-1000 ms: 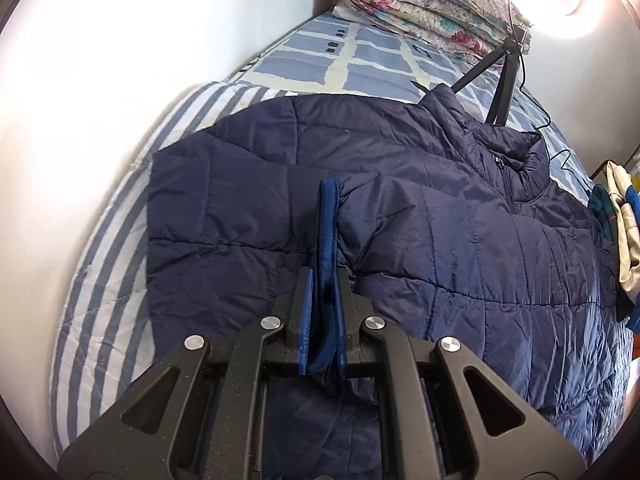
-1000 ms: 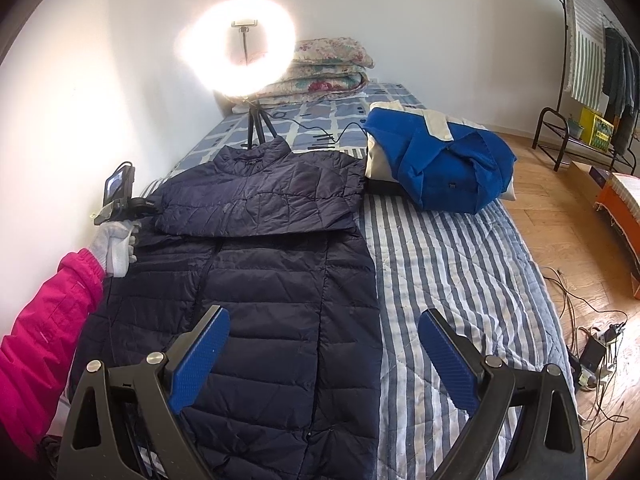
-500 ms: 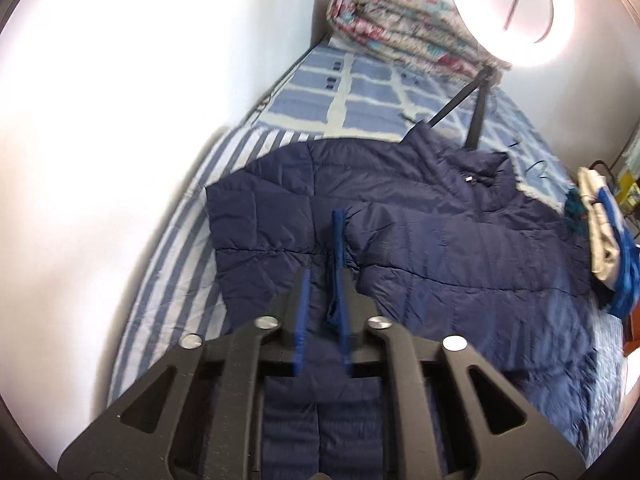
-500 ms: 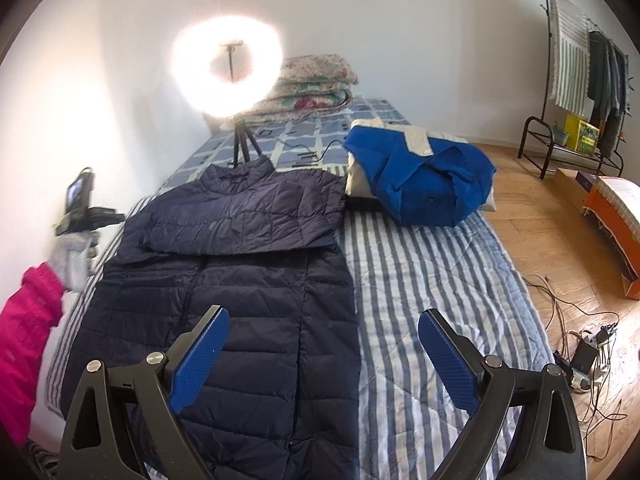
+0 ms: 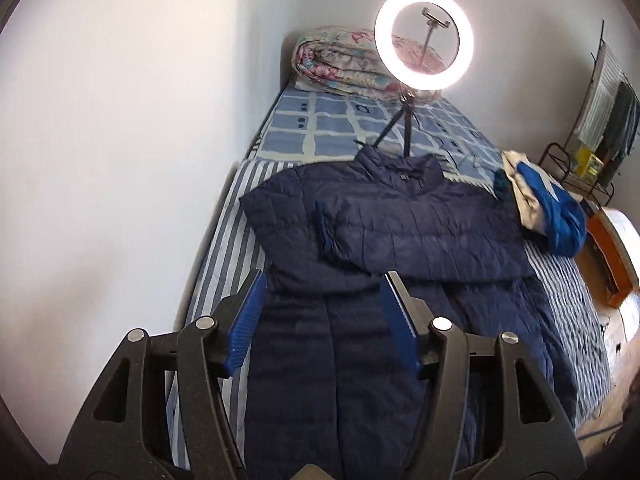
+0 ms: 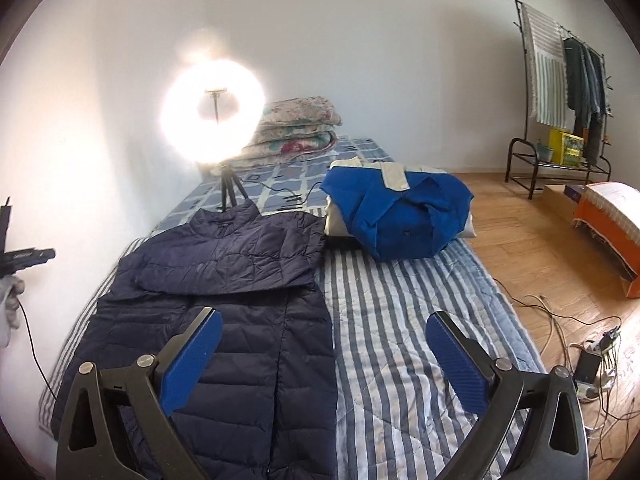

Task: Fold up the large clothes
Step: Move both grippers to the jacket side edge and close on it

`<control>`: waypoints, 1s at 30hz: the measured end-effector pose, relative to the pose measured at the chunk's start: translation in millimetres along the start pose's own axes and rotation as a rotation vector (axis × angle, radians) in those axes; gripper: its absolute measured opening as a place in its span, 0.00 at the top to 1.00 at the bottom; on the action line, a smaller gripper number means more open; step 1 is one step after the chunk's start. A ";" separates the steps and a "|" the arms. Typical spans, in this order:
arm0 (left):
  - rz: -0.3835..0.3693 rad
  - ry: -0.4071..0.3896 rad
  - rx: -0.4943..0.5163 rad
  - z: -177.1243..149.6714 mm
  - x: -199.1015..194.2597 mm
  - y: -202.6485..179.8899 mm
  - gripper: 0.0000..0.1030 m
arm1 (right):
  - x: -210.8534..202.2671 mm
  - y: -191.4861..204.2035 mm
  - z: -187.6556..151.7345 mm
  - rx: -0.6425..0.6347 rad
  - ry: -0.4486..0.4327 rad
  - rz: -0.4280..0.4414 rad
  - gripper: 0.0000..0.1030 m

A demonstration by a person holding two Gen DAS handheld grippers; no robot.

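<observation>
A navy quilted jacket (image 5: 400,264) lies flat on the striped bed (image 6: 400,320), collar toward the far end, both sleeves folded across its chest.

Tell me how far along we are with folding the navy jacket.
Done: both sleeves of the navy puffer jacket lie folded across its chest, one cuff resting there. In hand: nothing; the left gripper and right gripper are both open above the lower half. Left: the long body lies flat on the striped bed cover and needs folding up, probably next.
</observation>
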State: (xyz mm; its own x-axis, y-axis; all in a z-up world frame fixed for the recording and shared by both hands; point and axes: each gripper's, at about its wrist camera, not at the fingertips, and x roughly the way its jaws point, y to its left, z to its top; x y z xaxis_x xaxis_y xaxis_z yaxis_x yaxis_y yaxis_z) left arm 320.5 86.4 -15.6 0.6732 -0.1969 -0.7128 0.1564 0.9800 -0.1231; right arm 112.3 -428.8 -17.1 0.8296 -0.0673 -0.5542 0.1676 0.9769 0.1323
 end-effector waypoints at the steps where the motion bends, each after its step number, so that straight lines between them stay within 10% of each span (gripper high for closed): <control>1: 0.001 0.010 0.009 -10.5 -7.0 0.0 0.41 | -0.5 -0.4 -1.5 -0.002 0.004 0.007 0.00; 16: -0.061 0.317 -0.179 -181.1 -40.5 61.0 0.40 | 34.8 -42.1 -60.1 0.055 0.335 0.207 0.05; 30: -0.094 0.497 -0.301 -240.8 -0.8 77.4 0.40 | 69.8 -47.8 -127.1 0.063 0.600 0.256 0.15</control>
State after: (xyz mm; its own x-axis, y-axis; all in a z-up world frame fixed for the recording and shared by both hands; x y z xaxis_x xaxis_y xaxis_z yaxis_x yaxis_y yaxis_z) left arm 158.0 169.3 -190.9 0.2358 -0.3174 -0.9185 -0.0620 0.9383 -0.3402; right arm 94.5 -454.4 -166.5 0.4090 0.3085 -0.8588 0.0501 0.9321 0.3587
